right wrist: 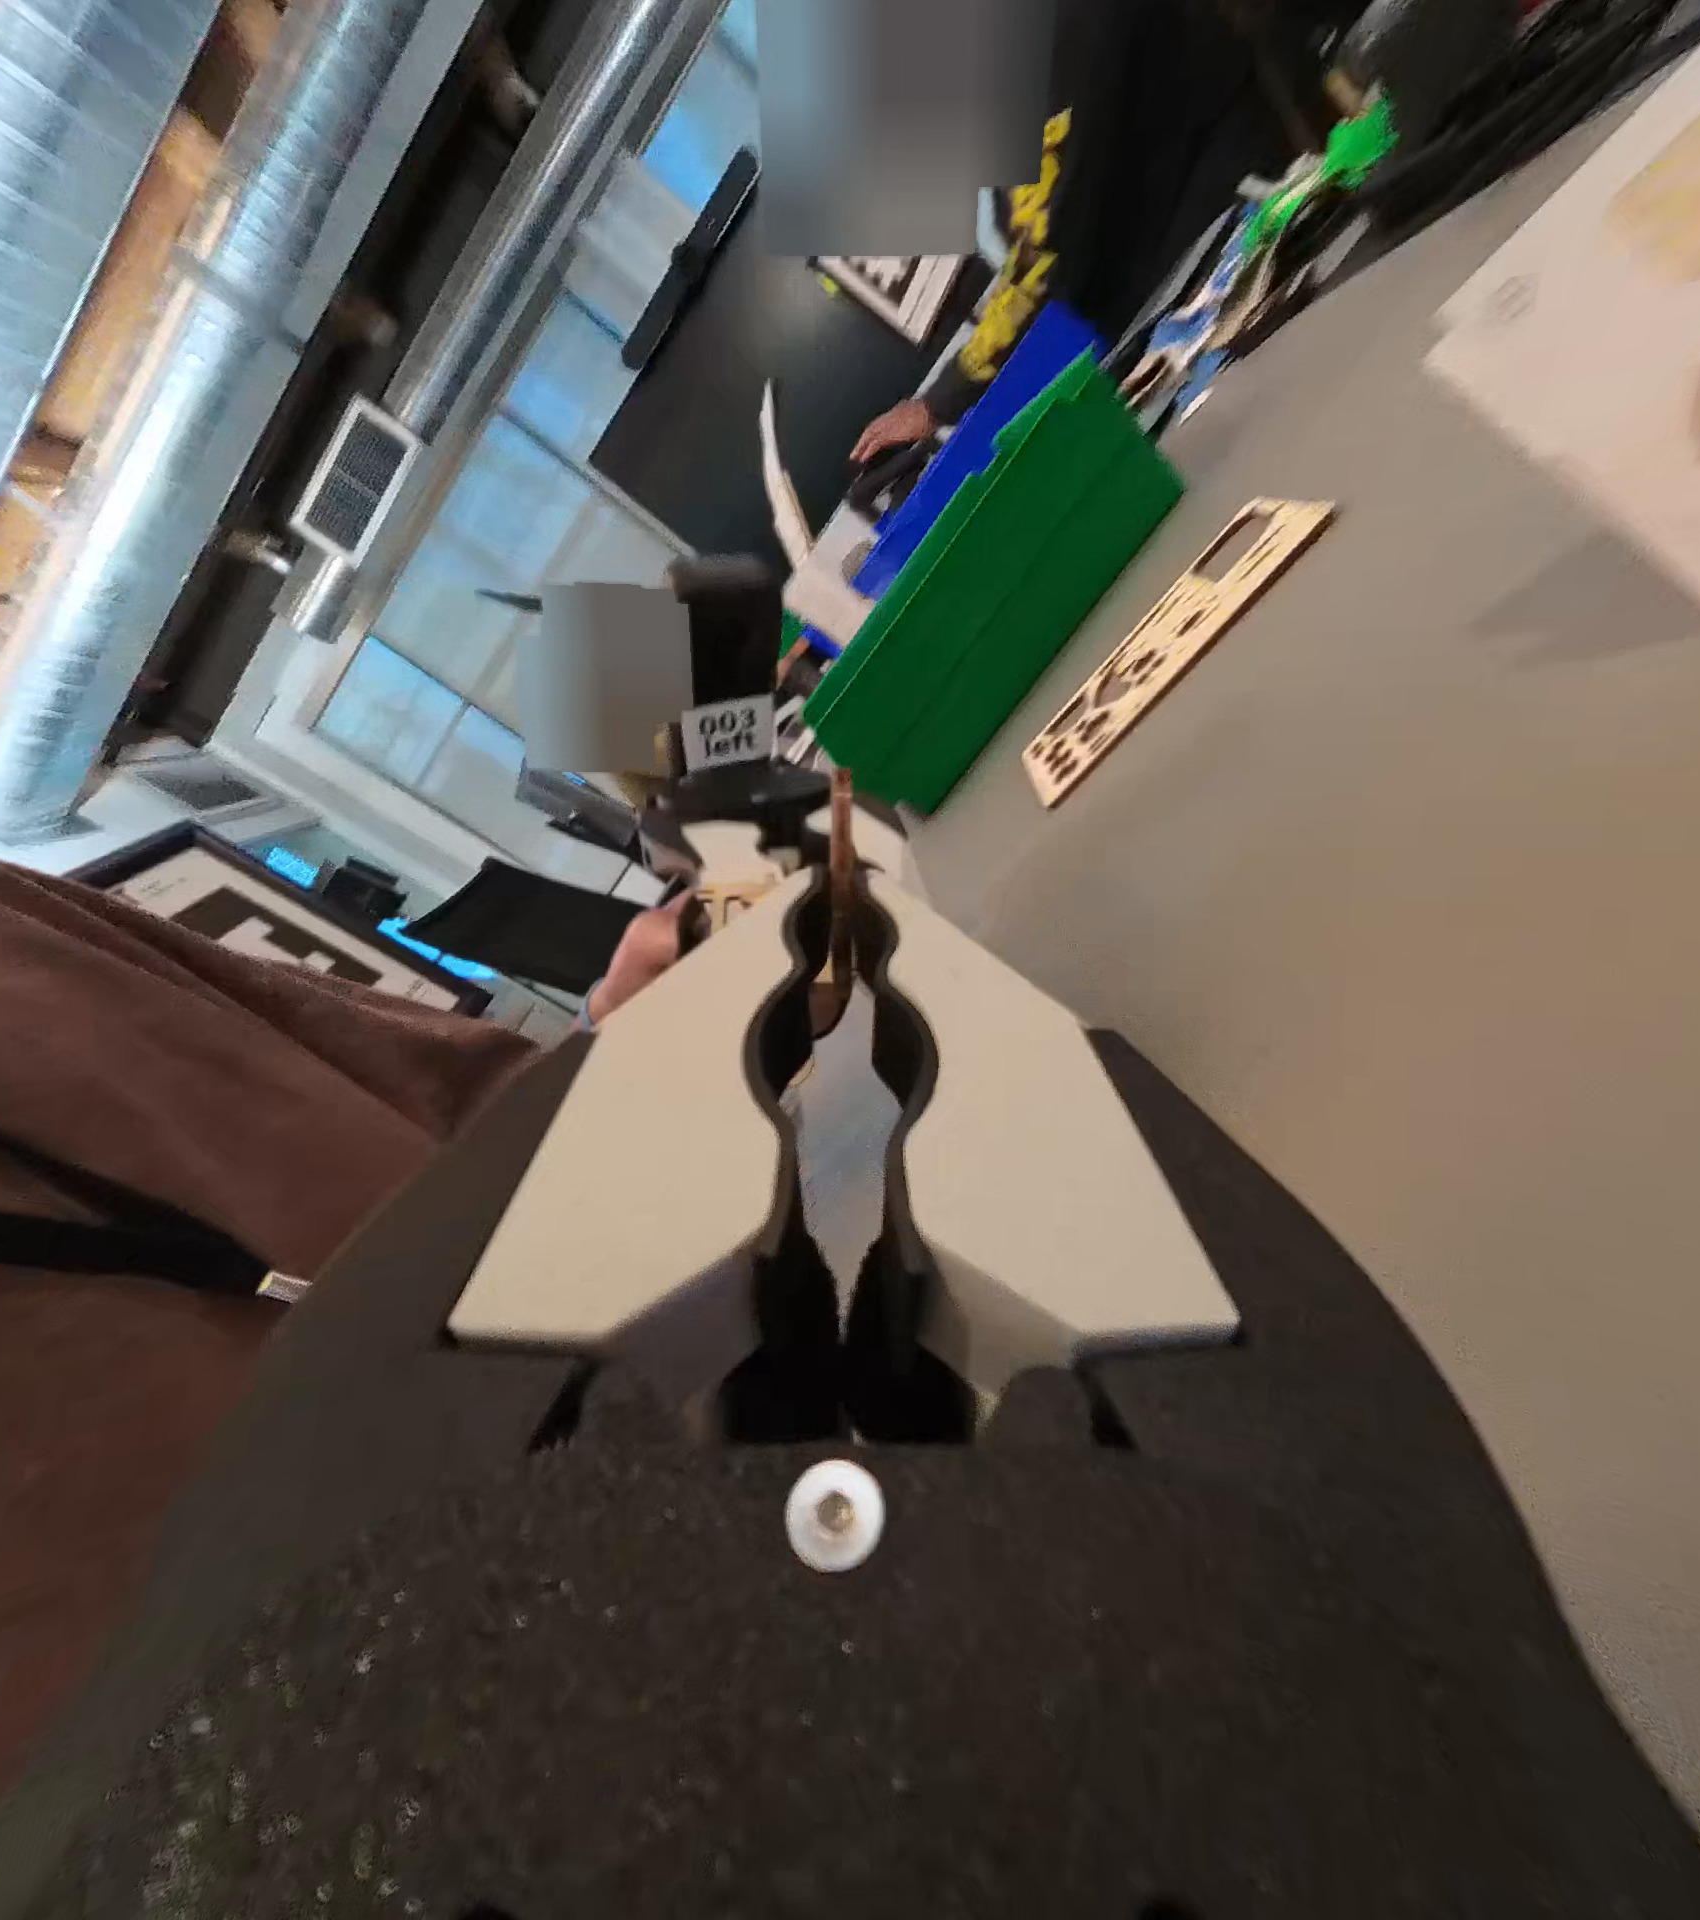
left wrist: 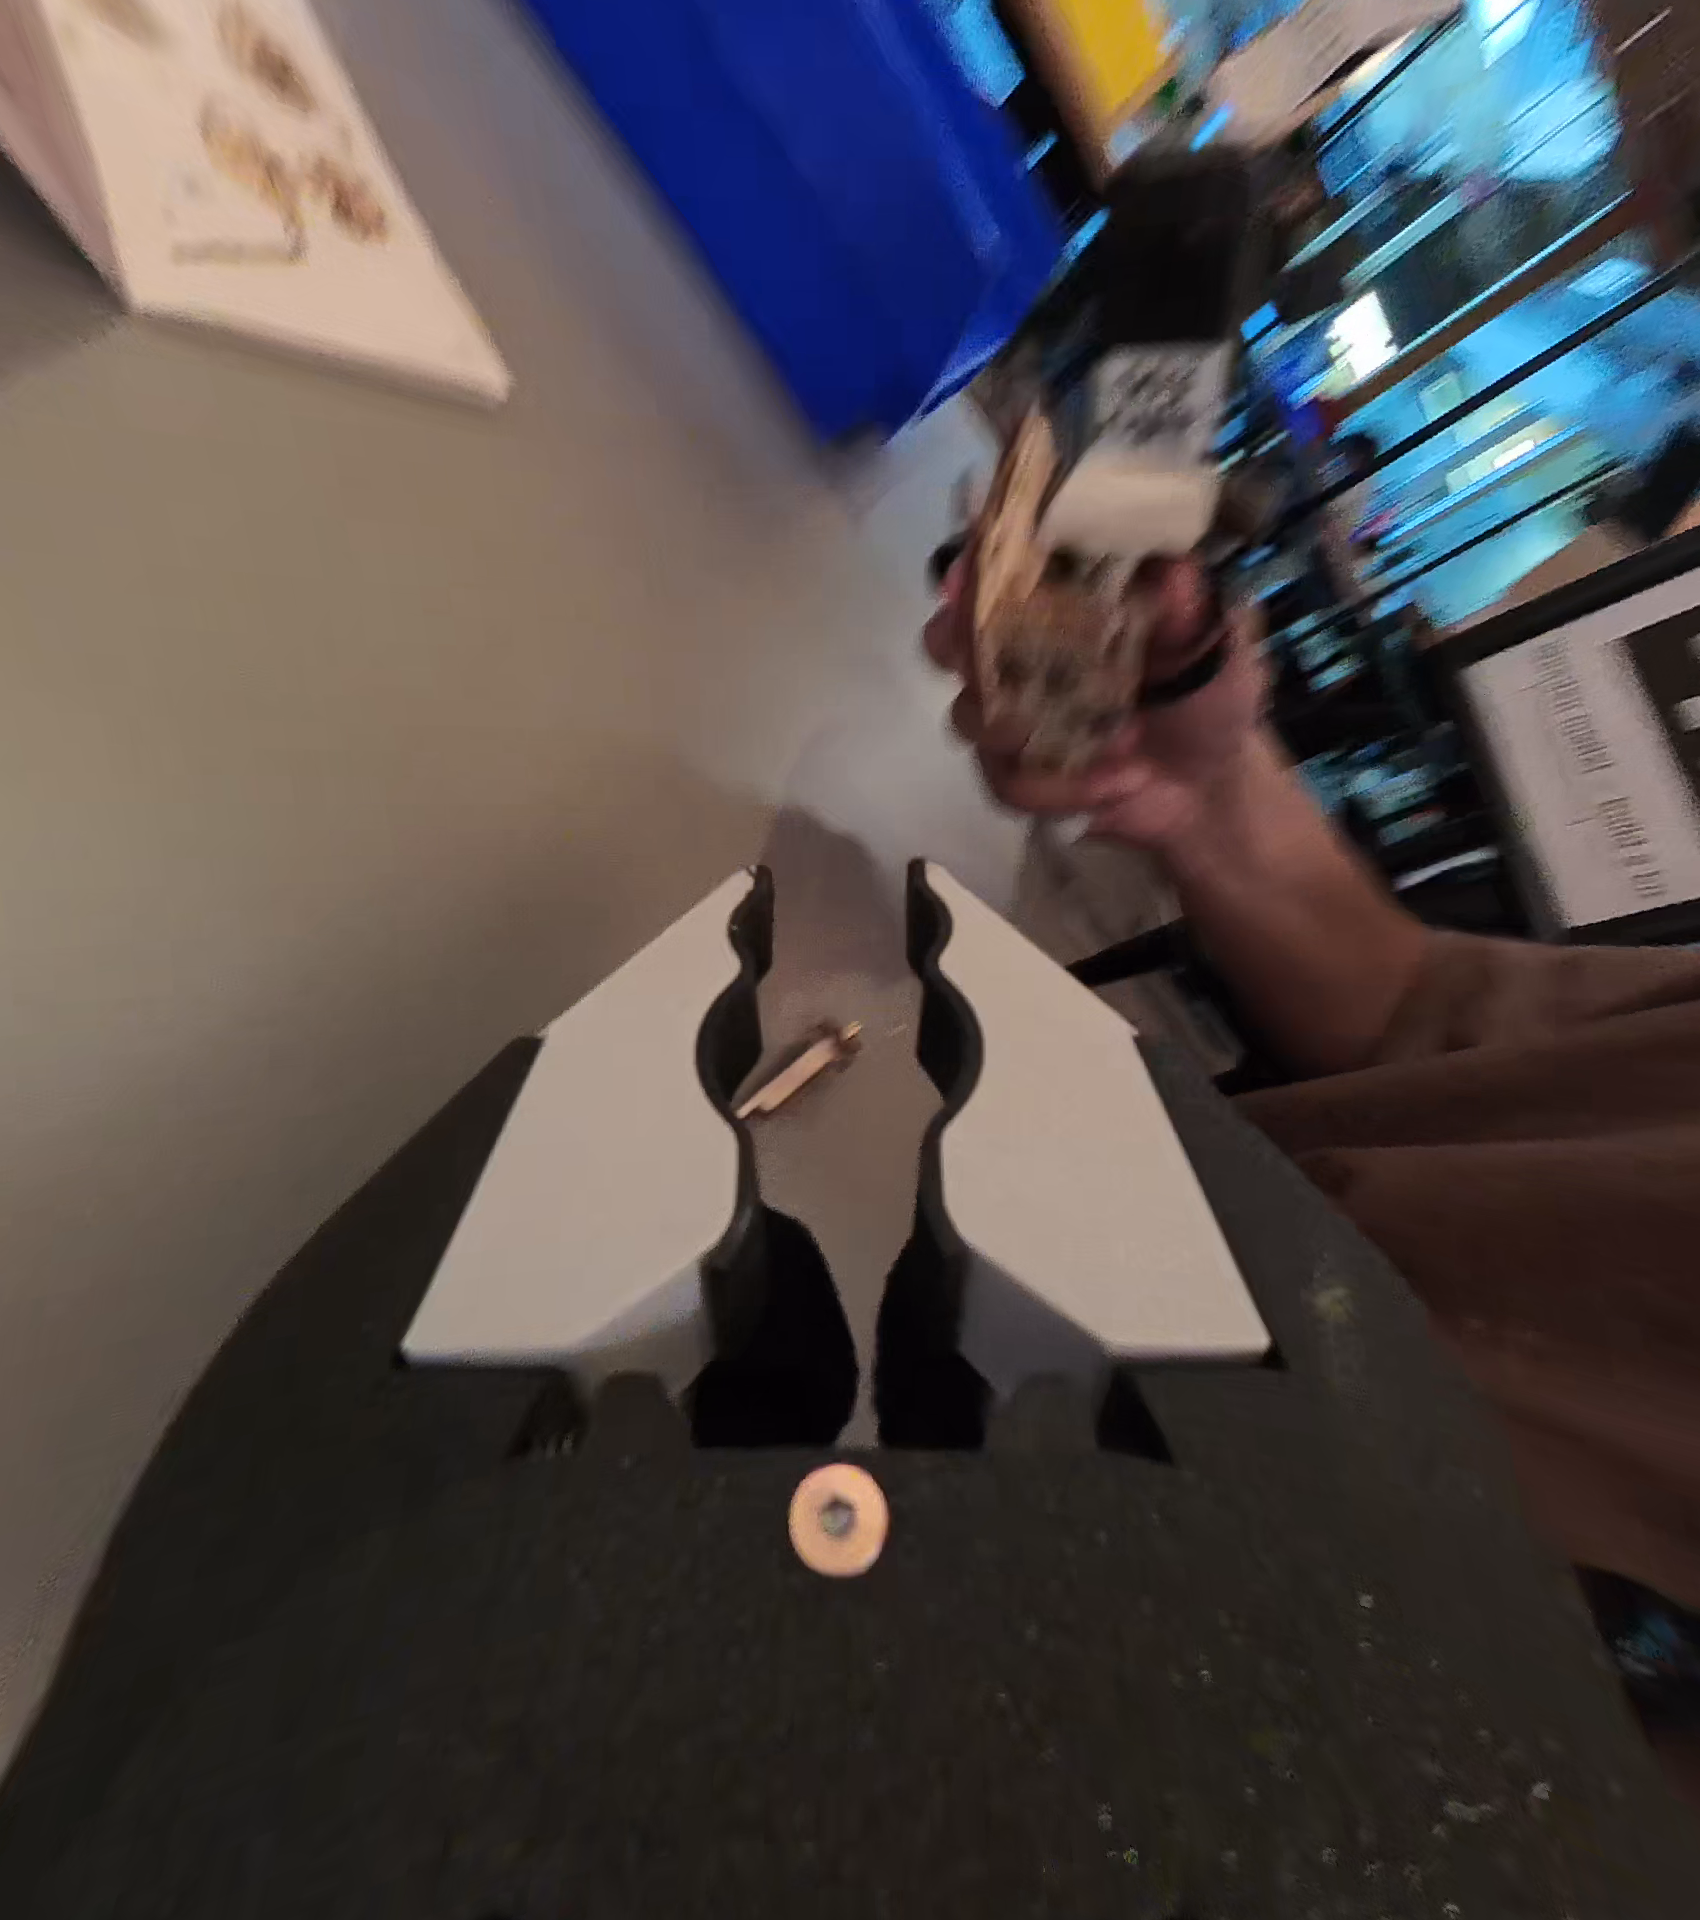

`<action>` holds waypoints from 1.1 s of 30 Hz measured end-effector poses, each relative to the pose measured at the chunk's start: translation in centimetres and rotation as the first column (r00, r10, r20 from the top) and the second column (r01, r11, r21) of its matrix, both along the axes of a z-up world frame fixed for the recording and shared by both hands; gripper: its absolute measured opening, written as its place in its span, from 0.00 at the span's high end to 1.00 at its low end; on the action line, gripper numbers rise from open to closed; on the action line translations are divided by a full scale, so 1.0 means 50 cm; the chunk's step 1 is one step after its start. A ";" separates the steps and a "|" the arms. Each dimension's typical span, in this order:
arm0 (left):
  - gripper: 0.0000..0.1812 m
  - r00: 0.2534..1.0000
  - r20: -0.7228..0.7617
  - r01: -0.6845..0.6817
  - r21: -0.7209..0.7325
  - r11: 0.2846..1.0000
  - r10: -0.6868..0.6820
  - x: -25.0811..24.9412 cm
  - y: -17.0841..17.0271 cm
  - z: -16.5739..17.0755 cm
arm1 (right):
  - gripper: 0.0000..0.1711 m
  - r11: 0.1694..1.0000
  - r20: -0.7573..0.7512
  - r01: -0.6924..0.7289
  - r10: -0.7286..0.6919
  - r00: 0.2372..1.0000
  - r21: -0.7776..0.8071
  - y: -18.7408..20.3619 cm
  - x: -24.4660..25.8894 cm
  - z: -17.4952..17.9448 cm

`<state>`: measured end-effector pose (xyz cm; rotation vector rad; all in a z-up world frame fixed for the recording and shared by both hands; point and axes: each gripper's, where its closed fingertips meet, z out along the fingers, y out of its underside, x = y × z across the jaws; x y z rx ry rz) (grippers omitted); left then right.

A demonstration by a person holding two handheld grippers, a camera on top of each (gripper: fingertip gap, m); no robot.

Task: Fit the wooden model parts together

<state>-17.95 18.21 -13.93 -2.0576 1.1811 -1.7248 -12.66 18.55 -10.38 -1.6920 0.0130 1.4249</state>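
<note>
Left wrist view: the left gripper is released, its jaws standing apart with nothing between them. A small wooden piece lies loose on the grey table, seen through the gap between the fingers. Farther off, blurred, the other gripper is in a hand and appears to carry part of the wooden model; detail cannot be made out.

Right wrist view: the right gripper is clenched on a thin wooden strip, held edge-on and projecting past the fingertips. A cut-out wooden sheet lies on the table beside a green bin.

Assessment: the small piece appears to be the next pickup. Recommended practice: lower the empty jaws squarely over its long sides, close near its middle, and keep the strip steady until both parts can be lined up slot to tab. Skewed entry risks splitting thin wood.
</note>
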 end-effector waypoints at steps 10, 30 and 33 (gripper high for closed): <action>0.94 0.966 0.258 0.032 -0.171 0.985 0.013 -0.027 0.004 0.091 | 0.98 0.991 -0.127 -0.132 0.130 0.983 -0.008 -0.006 -0.095 0.004; 0.99 0.998 -0.056 -0.028 0.146 0.989 0.037 -0.132 0.024 -0.001 | 0.86 0.973 0.878 -0.149 0.226 0.423 -0.179 -0.093 -0.133 -0.197; 0.99 0.996 -0.067 -0.046 0.104 0.994 0.053 -0.143 0.029 -0.010 | 0.86 0.968 0.918 -0.153 0.239 0.317 -0.200 -0.089 -0.150 -0.215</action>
